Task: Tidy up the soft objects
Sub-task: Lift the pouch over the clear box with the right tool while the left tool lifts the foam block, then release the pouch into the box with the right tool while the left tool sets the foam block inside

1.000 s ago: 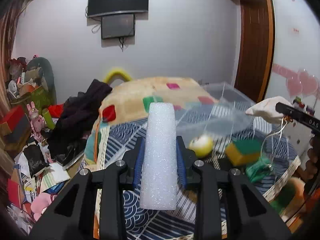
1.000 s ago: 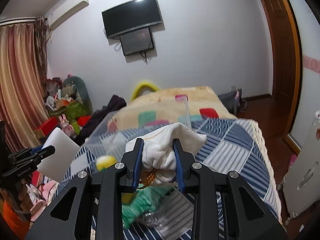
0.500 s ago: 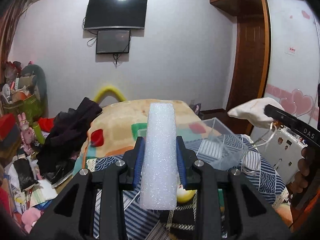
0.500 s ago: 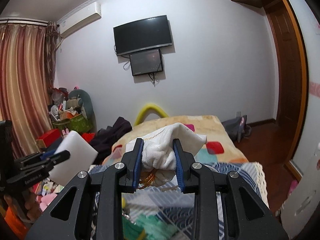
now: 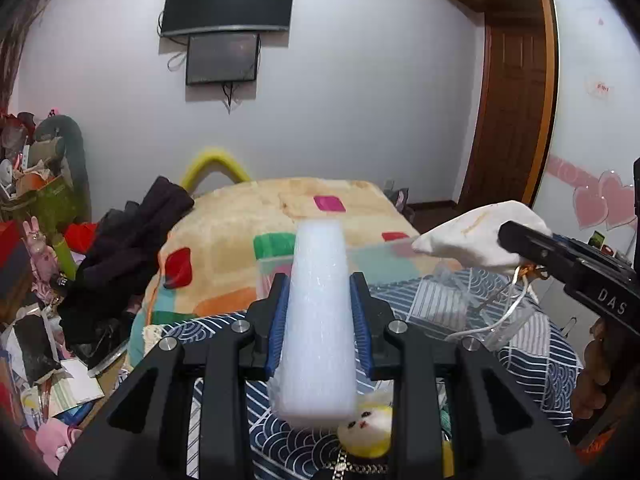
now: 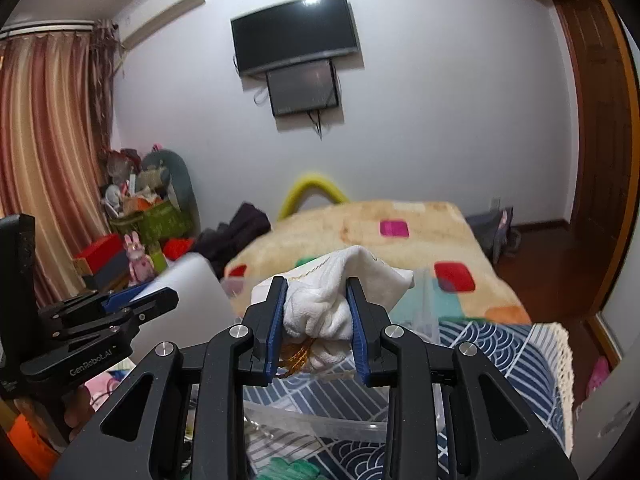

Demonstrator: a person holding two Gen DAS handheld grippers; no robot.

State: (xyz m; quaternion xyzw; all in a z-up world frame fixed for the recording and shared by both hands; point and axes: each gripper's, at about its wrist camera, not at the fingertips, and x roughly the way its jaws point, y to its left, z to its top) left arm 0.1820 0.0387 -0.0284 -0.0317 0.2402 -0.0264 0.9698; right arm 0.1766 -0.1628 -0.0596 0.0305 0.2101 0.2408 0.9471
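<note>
A: Plush fabric, beige with coloured squares, covers the far half of the bed [image 5: 248, 236]; a blue-and-white patterned quilt [image 5: 532, 356] covers the near half. What sits on the quilt?

B: A clear plastic box [image 5: 448, 304], open at the top, ahead of both tools and lower than what they carry. Its near wall shows under the right tool in the right wrist view.

A: And the carried items, larger first?

B: A white foam block [image 5: 318, 316], clamped between the blue pads of the left gripper [image 5: 319, 320]. Its long axis runs along the fingers and juts well past their tips toward the box. Next, a white cloth pouch [image 6: 320, 308] with gold cord, bunched and pinched in the right gripper [image 6: 316, 320], pads pressed into the fabric.

A: Which hand is nearer the box?

B: Judging from the left wrist view, the right: its pouch hangs just above the box's right side, while the foam block's tip overlaps the left rim only in line of sight. Real clearance cannot be told.

A: Smaller items?

B: A yellow-and-white plush toy [image 5: 366, 428] with a small face lies on the quilt beneath the foam block; something green [image 6: 288, 470] lies near the bottom edge of the right view, too cropped to name.
</note>
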